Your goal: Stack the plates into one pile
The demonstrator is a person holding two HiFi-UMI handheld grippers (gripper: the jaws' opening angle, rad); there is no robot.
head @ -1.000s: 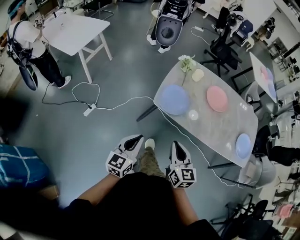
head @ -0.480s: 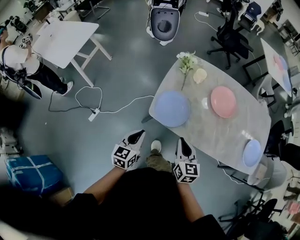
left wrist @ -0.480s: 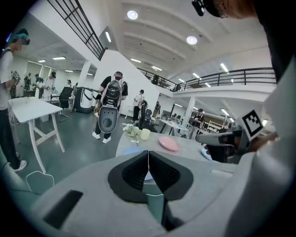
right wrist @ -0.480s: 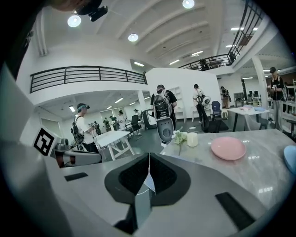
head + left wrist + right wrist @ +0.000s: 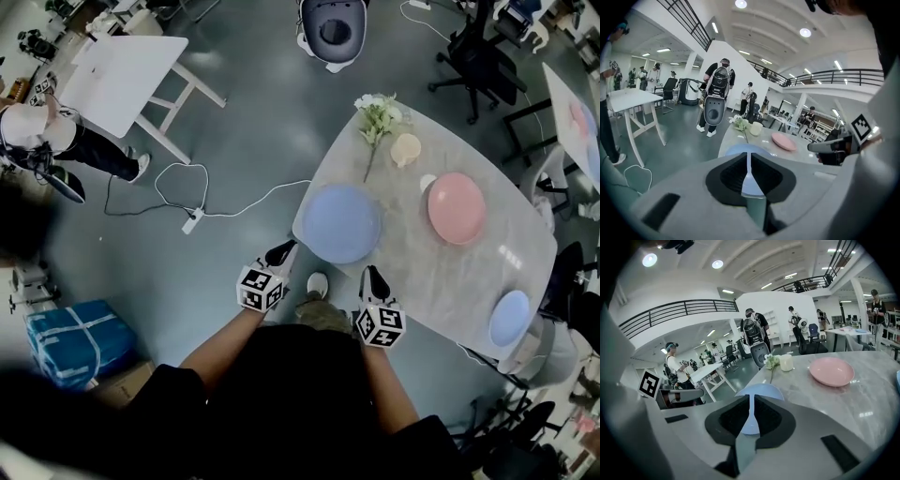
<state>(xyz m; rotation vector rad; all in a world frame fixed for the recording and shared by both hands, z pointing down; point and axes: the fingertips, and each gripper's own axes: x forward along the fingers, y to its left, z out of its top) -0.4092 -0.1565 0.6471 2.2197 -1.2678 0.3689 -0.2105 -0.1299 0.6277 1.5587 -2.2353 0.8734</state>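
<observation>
Three plates lie apart on the grey marbled desk [image 5: 427,272], none stacked yet. The large blue plate [image 5: 342,223] sits at the desk's near left end, close to the edge. The pink plate [image 5: 457,207] lies to its right, near the middle of the desk, and the small blue plate [image 5: 510,318] rests well apart from both at the far right end. Beyond the large blue plate lie a sprig of white flowers [image 5: 377,117] and a cream cup [image 5: 406,149].

The left gripper [image 5: 281,253] hangs just off the desk's near edge, left of the large blue plate and touching nothing. Its jaws are clenched together, with nothing between them. The right gripper [image 5: 375,278] hovers at the desk's edge, just below that same plate, and its jaws are likewise clenched and empty. Both point towards the large blue plate.

On the floor, a white cable [image 5: 234,208] runs from a power strip to the desk. A white trestle table [image 5: 122,75] stands at upper left with a person [image 5: 42,141] beside it.
</observation>
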